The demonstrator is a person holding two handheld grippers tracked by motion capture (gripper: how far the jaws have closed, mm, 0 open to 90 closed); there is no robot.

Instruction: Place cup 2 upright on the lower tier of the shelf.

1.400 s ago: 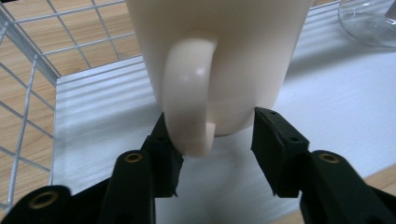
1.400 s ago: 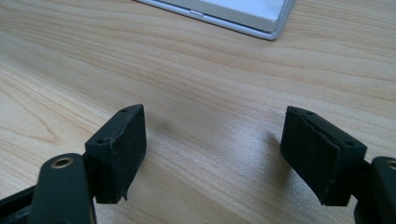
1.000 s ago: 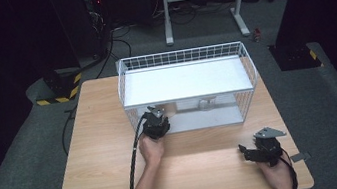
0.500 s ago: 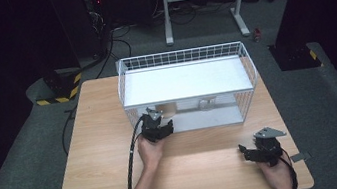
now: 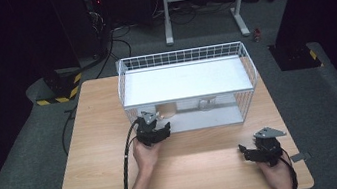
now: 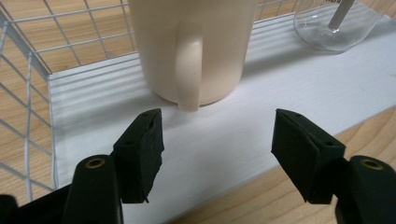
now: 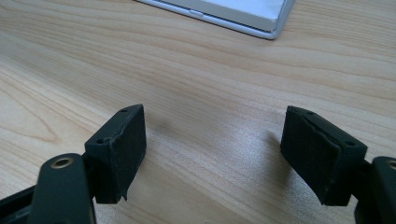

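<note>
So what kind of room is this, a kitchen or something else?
Probably a recording studio or lab, not a kitchen: dark walls and grey carpet surround one wooden table, cables run to equipment behind, and the wire rack holds just a cream mug.

cream mug (image 6: 196,46), white wire rack (image 5: 247,57), black claws

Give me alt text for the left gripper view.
A cream mug stands upright on the white shelf of a wire rack, handle facing the left gripper, whose open jaws touch nothing. A clear glass stands behind to the right.
</note>
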